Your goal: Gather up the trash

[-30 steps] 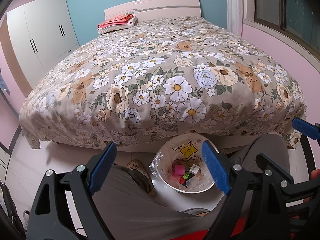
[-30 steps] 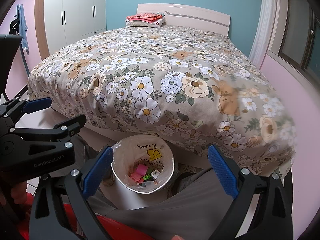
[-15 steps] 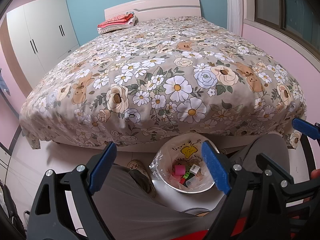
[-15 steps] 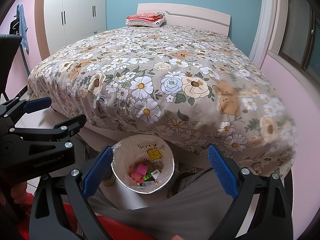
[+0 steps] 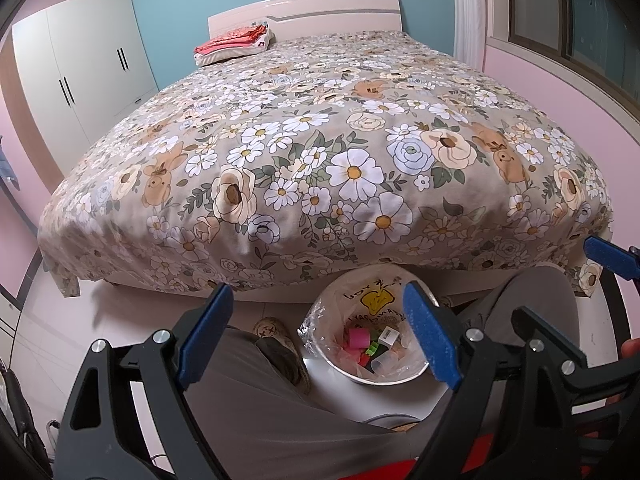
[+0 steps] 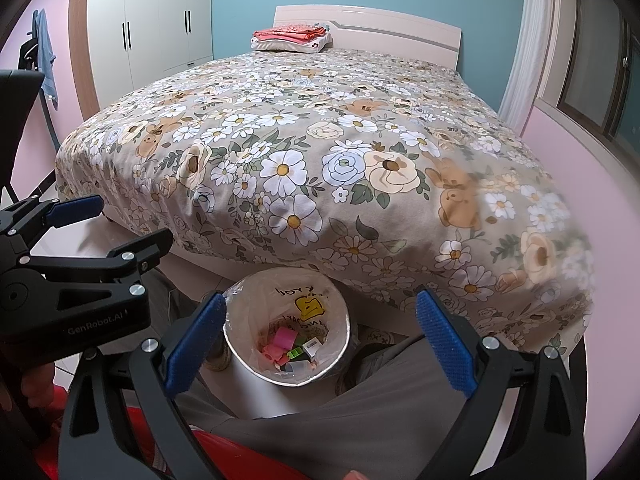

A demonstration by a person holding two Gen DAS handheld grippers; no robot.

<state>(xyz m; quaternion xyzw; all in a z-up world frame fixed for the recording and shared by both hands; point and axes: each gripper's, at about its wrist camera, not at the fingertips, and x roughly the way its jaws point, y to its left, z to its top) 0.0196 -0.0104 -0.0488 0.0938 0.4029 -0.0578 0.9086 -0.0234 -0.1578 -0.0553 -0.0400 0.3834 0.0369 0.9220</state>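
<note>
Below the foot of the bed: a lined bin [image 5: 366, 344] stands on the floor between the seated person's knees, close against the bed frame.
Bin contents: a pink roll [image 5: 357, 337], small green pieces [image 5: 373, 348], a white labelled box [image 5: 389, 335] and clear wrapping lie at the bottom; these appear to be the collected trash.
Bed: the flowered cover [image 5: 320, 152] shows no loose litter on the part in view; a folded red cloth sits on the pillow [image 5: 234, 42] by the headboard, and it does not look like trash.
Left gripper [image 5: 318, 334]: jaws stand wide apart, nothing between the blue pads, tilted down toward the bin.
Right gripper [image 6: 318, 338]: jaws likewise spread wide with nothing held, framing the bin [image 6: 288, 328] from above.
Step in hand: judged to be either the pause after the last drop or the pause before a further search; both tools are idle and empty.
Next move: calls for scanning the floor and bed edge for remaining litter, which these views do not reveal, then lowering one open tool onto any piece found.
Risk: the thin liner rim could snag a pad if a tool enters the bin carelessly.
Change from earlier frames: none found; bin, contents, cover and both tools sit exactly as they did a second ago.
</note>
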